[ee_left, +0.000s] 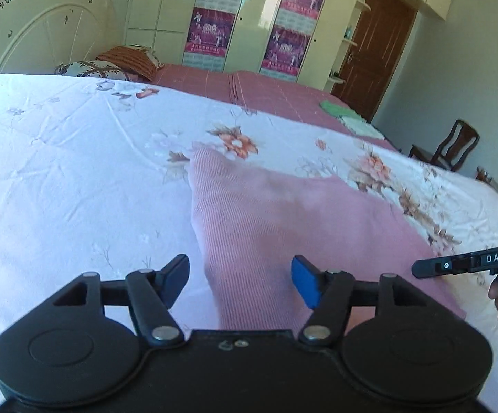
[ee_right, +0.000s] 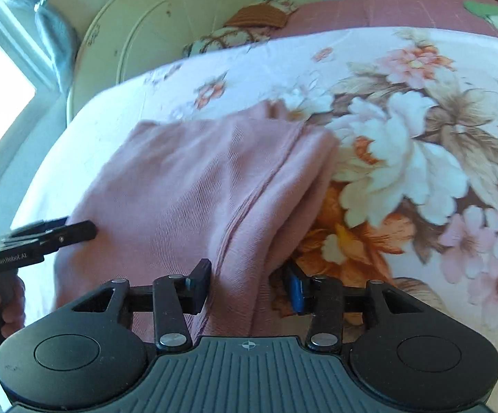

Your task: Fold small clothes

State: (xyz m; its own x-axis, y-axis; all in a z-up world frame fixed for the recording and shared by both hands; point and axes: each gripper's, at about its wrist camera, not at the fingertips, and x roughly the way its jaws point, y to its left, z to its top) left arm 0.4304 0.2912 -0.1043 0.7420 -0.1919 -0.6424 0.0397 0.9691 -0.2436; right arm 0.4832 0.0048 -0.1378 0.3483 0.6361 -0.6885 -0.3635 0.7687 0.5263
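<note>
A pink ribbed garment (ee_left: 276, 227) lies on the bed's floral sheet (ee_left: 76, 172), already doubled over, its stacked edges running from the right tongs toward twelve o'clock in the right wrist view. The left tongs (ee_left: 240, 280) stand fairly wide apart over the cloth's near left edge, blue pads clear of it and holding nothing. The right tongs (ee_right: 245, 289) are open about halfway, straddling the thick folded edge (ee_right: 249, 227); the pads do not seem to press on it.

The knit looks soft, light and limp, so it would likely sag and slide out of shape if lifted by one point. The layered edge is probably the firmest place to pinch, both layers together, with the other tongs taking the matching near corner at about nine o'clock.
</note>
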